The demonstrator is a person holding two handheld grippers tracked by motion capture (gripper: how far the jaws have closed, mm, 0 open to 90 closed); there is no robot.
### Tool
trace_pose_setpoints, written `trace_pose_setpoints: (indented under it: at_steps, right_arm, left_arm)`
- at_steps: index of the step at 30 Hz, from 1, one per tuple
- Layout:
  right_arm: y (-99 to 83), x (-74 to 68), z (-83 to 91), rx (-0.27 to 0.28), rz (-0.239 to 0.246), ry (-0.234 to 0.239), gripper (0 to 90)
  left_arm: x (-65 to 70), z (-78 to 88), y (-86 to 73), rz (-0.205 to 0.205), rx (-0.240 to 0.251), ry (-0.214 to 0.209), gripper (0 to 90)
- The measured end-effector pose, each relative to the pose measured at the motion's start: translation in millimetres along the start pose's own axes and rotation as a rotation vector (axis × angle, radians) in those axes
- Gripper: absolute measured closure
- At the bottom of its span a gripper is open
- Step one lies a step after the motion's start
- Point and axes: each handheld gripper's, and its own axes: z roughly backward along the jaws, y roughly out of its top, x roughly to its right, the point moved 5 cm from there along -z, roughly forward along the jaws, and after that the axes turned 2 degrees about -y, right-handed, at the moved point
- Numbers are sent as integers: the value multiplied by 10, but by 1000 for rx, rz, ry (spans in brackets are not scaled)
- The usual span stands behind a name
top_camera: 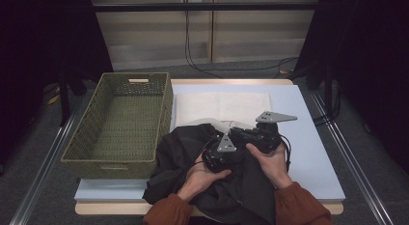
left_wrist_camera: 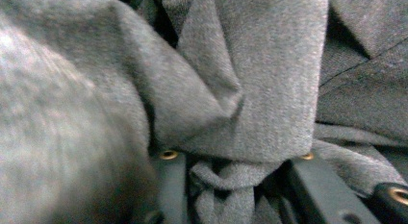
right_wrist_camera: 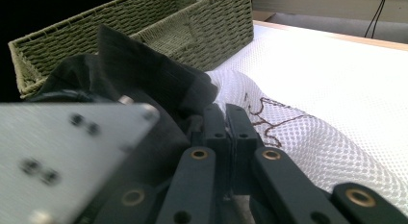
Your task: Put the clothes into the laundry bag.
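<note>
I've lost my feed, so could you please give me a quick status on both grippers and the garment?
Left gripper open, dark garment bunched between its jaws. Right gripper shut, jaw tips together beside the garment. White mesh cloth underneath. Wicker basket left of it.

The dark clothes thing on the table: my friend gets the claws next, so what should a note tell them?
Left claw: jaws apart, a bunched fold of the dark garment between them; I cannot tell if it grips.
Right claw: jaws together at the garment's edge, beside the white mesh cloth; whether fabric is pinched is hidden.
Things: garment crumpled at the table's front, against the green wicker basket, which holds nothing.
Done: garment gathered under both claws.
Left: probably folding it or moving it into the basket.
</note>
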Motion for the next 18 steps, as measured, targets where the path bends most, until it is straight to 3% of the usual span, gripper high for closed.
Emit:
trace_pose_setpoints:
  at_steps: [4,8,11,14,16,18]
  right_arm:
    - [-8,17,-10,3,-10,-12,896]
    - [-12,26,-10,2,-4,-15,895]
    - [-18,46,-8,3,-13,-16,895]
    - [-23,54,-13,2,-16,-15,895]
    - [-24,53,-16,1,-19,-14,895]
    - [-24,56,-17,2,-19,-14,895]
  left_arm:
    - [16,182,18,24,32,-31,565]
    - [61,364,34,4,29,-41,497]
    - [76,557,74,-4,67,-62,482]
    - [33,833,152,-22,136,-42,517]
    - [-73,1002,196,-27,168,22,539]
    - [-179,1066,212,-8,192,60,520]
